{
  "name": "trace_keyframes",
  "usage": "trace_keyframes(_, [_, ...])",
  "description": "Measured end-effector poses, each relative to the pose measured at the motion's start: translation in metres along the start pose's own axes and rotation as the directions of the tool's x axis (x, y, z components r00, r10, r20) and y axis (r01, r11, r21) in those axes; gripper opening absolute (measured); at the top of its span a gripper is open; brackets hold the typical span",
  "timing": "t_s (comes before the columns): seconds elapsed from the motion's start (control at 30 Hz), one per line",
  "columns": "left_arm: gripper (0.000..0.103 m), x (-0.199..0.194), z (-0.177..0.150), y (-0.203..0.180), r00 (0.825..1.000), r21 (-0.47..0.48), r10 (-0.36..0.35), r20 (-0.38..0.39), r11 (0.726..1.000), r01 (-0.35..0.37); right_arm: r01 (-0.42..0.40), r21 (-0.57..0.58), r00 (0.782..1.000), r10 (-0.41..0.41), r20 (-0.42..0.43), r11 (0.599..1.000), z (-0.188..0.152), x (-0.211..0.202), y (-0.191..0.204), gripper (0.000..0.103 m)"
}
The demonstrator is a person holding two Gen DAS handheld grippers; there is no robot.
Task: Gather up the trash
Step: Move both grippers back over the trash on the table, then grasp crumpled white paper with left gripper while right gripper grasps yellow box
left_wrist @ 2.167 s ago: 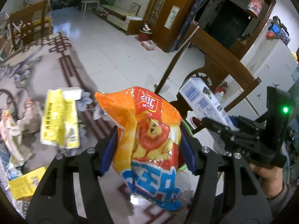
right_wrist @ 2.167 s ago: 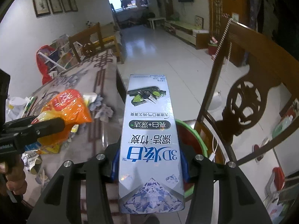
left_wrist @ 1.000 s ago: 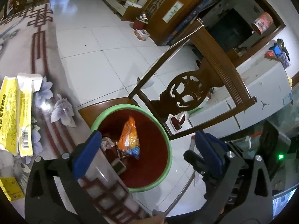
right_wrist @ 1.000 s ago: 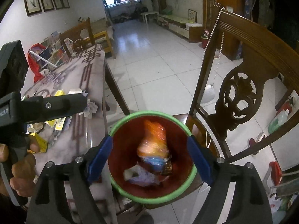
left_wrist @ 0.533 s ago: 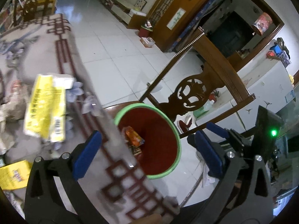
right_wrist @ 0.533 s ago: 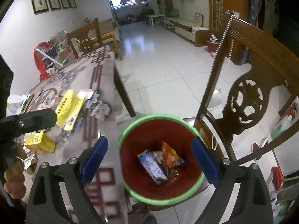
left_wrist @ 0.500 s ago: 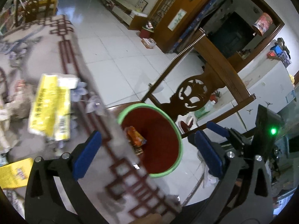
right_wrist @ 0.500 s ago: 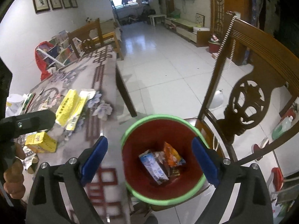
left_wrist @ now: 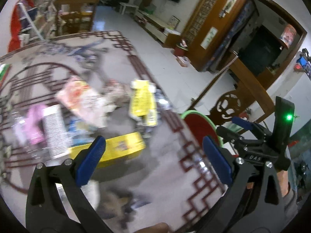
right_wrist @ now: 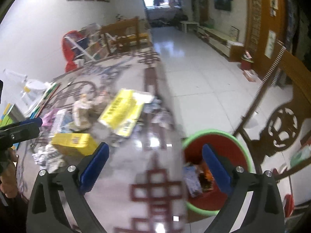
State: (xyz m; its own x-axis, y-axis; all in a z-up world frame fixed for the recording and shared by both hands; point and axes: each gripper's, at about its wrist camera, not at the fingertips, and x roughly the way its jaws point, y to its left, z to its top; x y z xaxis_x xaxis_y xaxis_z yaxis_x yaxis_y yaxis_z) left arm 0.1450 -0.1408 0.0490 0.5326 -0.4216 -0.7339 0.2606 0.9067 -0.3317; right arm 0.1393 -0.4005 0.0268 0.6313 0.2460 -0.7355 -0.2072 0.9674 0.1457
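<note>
My left gripper (left_wrist: 153, 161) stands open and empty over the patterned table (left_wrist: 171, 176), in front of a yellow box (left_wrist: 116, 149). Behind the box lie a yellow packet (left_wrist: 143, 104), a pale printed bag (left_wrist: 83, 101) and a white can (left_wrist: 55, 132), all blurred. My right gripper (right_wrist: 155, 167) is empty, its jaws still opening, above the table edge beside the red bin with a green rim (right_wrist: 210, 132). In the bin lie a blue-white carton (right_wrist: 191, 180) and an orange snack bag (right_wrist: 208, 172). The yellow box (right_wrist: 72, 141) and yellow packet (right_wrist: 122, 114) lie to the left.
A carved wooden chair (right_wrist: 281, 128) stands right behind the bin, which stands off the table's right edge. Crumpled paper (right_wrist: 48, 155) lies near the yellow box. Books and a white item sit at the table's far left. White tiled floor lies beyond.
The snack bag and carton left the grippers and landed in the bin. Both grippers then swung left from above the bin toward the trash on the table.
</note>
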Motion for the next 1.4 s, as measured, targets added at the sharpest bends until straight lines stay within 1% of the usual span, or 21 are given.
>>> trace_keyframes(0.1, [0.098,-0.024,-0.014,0.032,0.999,-0.02,0.04,0.01,0.999,-0.04,-0.053,-0.067,0.999,0.053,-0.009,0.996,0.0,0.008,0.039,0.095])
trace_keyframes(0.23, [0.098,-0.046,-0.036,0.074,0.995,-0.055,0.102,0.007,0.993,-0.102,-0.089,-0.172,0.996,0.087,-0.023,0.981,-0.001,0.017,0.082,0.095])
trace_keyframes(0.37, [0.098,-0.059,-0.059,0.111,0.991,-0.112,0.132,-0.007,0.985,-0.132,-0.139,-0.239,0.99,0.131,-0.046,0.961,-0.001,0.026,0.109,0.095])
trace_keyframes(0.5, [0.098,-0.061,-0.083,0.137,0.99,-0.173,0.141,-0.029,0.974,-0.144,-0.161,-0.266,0.987,0.146,-0.073,0.951,-0.003,0.035,0.124,0.096])
trace_keyframes(0.57, [0.098,-0.057,-0.093,0.145,0.989,-0.194,0.143,-0.043,0.97,-0.149,-0.163,-0.282,0.986,0.142,-0.092,0.946,-0.004,0.041,0.13,0.096])
trace_keyframes(0.7, [0.098,-0.048,-0.107,0.149,0.987,-0.201,0.146,-0.067,0.967,-0.157,-0.167,-0.319,0.983,0.135,-0.121,0.933,-0.009,0.05,0.141,0.096])
trace_keyframes(0.77, [0.098,-0.041,-0.111,0.148,0.981,-0.169,0.171,-0.086,0.968,-0.184,-0.163,-0.354,0.983,0.122,-0.134,0.921,-0.012,0.056,0.148,0.096])
trace_keyframes(0.87, [0.098,-0.033,-0.116,0.149,0.978,-0.118,0.179,-0.109,0.974,-0.192,-0.161,-0.409,0.983,0.107,-0.152,0.898,-0.015,0.066,0.158,0.096])
trace_keyframes(0.93, [0.098,-0.029,-0.12,0.15,0.972,-0.087,0.201,-0.121,0.973,-0.212,-0.167,-0.434,0.98,0.102,-0.169,0.886,-0.016,0.074,0.162,0.095])
trace_keyframes(1.07, [0.098,-0.018,-0.123,0.157,0.965,-0.068,0.216,-0.149,0.971,-0.228,-0.181,-0.482,0.974,0.09,-0.207,0.857,-0.017,0.091,0.171,0.095])
trace_keyframes(1.13, [0.097,-0.015,-0.123,0.157,0.963,-0.059,0.225,-0.15,0.97,-0.236,-0.191,-0.504,0.97,0.082,-0.23,0.842,-0.016,0.1,0.175,0.095])
trace_keyframes(1.33, [0.098,-0.008,-0.115,0.161,0.966,-0.059,0.222,-0.13,0.971,-0.232,-0.211,-0.579,0.961,0.058,-0.27,0.787,-0.013,0.128,0.183,0.095])
trace_keyframes(1.4, [0.097,-0.004,-0.115,0.162,0.967,-0.049,0.219,-0.134,0.973,-0.227,-0.24,-0.594,0.953,0.071,-0.293,0.768,-0.014,0.134,0.186,0.096])
